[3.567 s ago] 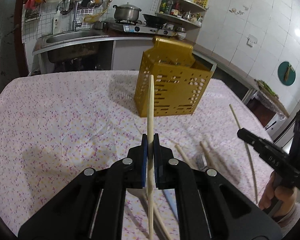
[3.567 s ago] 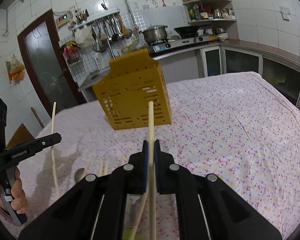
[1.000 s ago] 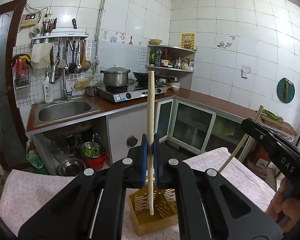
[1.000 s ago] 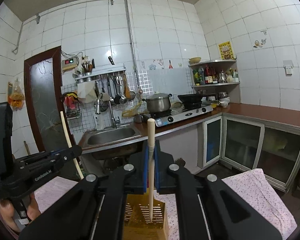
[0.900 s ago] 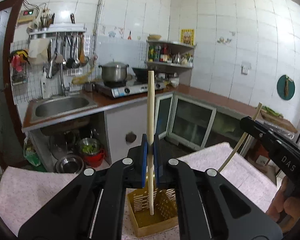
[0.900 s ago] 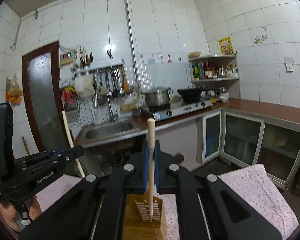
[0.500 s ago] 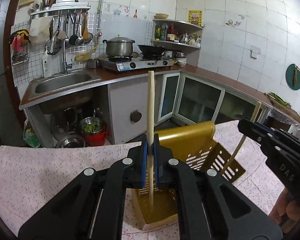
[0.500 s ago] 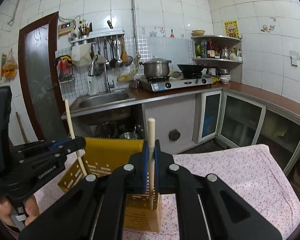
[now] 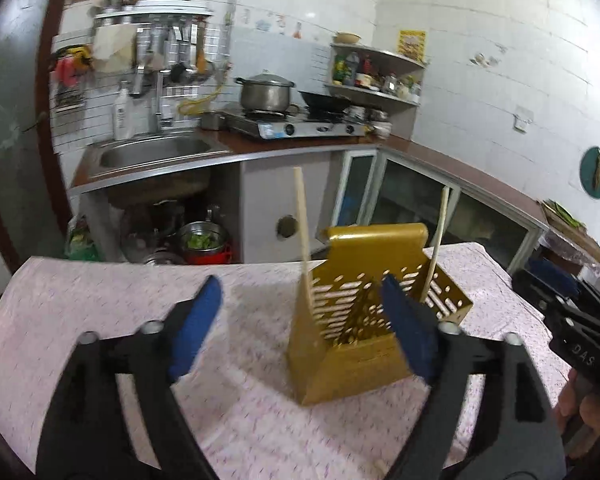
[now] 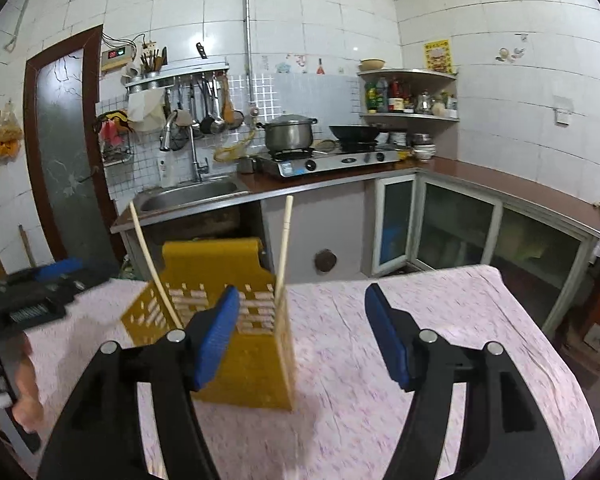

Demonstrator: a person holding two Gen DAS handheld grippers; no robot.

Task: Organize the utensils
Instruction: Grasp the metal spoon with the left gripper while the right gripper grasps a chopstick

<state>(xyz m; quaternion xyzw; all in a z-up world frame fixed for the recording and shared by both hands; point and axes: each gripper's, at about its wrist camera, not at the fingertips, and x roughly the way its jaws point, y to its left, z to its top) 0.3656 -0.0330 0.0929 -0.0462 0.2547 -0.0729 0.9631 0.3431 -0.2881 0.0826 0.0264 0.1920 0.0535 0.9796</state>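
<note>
Left gripper (image 9: 300, 320) and right gripper (image 10: 300, 328) — jaws just sprung wide, holding nothing. Two chopsticks (image 9: 302, 240) (image 10: 282, 252) standing near-upright in the yellow holder (image 9: 372, 320) dead ahead on the table (image 9: 100, 300) — remaining utensils presumably nearer, out of view.

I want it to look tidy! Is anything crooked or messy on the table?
A little. The two chopsticks stand in the yellow holder but lean different ways, one at each side, not together. The holder itself sits upright on the flowered tablecloth. Both tongs are open and empty. Nothing looks spilled or broken.
</note>
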